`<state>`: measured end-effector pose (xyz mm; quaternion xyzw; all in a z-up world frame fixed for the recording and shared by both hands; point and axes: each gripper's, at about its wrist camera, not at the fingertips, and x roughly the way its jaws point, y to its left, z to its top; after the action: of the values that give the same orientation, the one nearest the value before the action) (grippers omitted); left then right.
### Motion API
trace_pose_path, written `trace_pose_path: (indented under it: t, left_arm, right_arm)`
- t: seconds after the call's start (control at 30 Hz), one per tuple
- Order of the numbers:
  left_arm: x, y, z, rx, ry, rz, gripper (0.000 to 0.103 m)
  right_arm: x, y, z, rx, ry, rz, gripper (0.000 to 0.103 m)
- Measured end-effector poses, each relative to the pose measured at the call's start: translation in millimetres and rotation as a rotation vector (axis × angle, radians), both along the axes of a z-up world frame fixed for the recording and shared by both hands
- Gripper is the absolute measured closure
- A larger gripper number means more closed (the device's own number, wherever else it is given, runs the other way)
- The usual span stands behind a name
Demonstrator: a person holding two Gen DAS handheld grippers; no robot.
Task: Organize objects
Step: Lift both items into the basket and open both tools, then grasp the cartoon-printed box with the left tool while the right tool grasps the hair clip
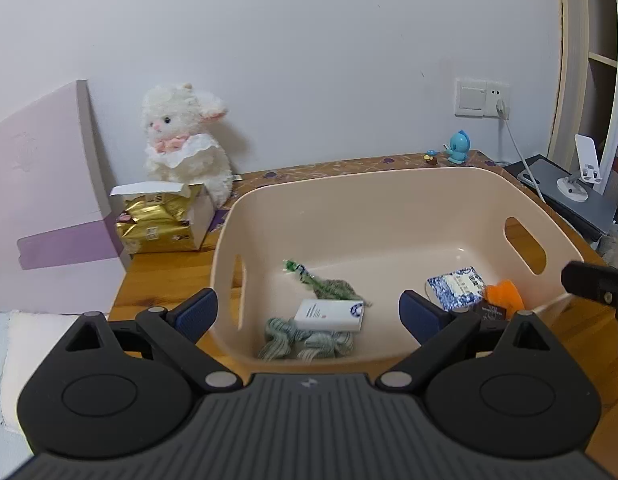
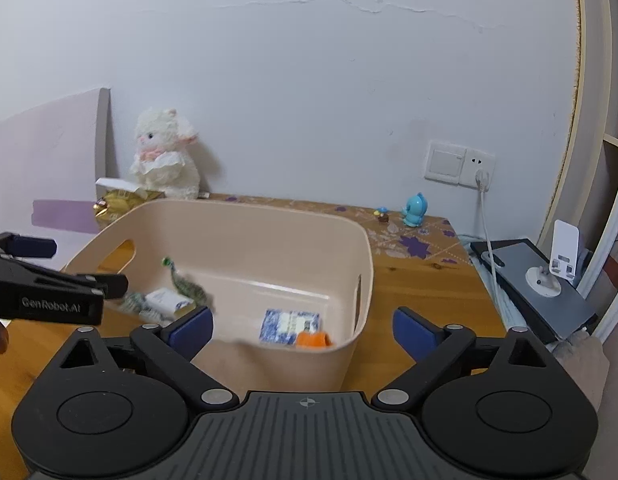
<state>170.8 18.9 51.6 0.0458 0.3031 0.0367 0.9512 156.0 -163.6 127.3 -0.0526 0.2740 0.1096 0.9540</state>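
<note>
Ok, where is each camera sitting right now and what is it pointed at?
Left wrist: on the left hand-held gripper, angled down into the beige bin from its near left side; its open jaws show, plus the right hand-held gripper's tip at right.
Right wrist: on the right hand-held gripper, over the bin's near right corner; open jaws, the left hand-held gripper at left.
Shared: bin, plush rabbit, blue-patterned box, wall socket.

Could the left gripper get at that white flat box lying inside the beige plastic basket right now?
Probably yes. The left gripper is open and empty, the beige plastic basket has no lid, and the white flat box lies atop green cloth, uncovered.
</note>
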Motion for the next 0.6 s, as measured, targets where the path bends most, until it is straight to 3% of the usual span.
trace_pose_path:
  t: [0.2,0.6]
  left_arm:
    - [-29,5,-1,0.006,0.001,0.000,0.002]
    - [-50,10,-42,0.008,0.103,0.005,0.002]
  right_arm:
    - [-16,6,-18,-0.019,0.063,0.016,0.002]
    - [-27,9,-61,-0.042,0.188,0.032,0.001]
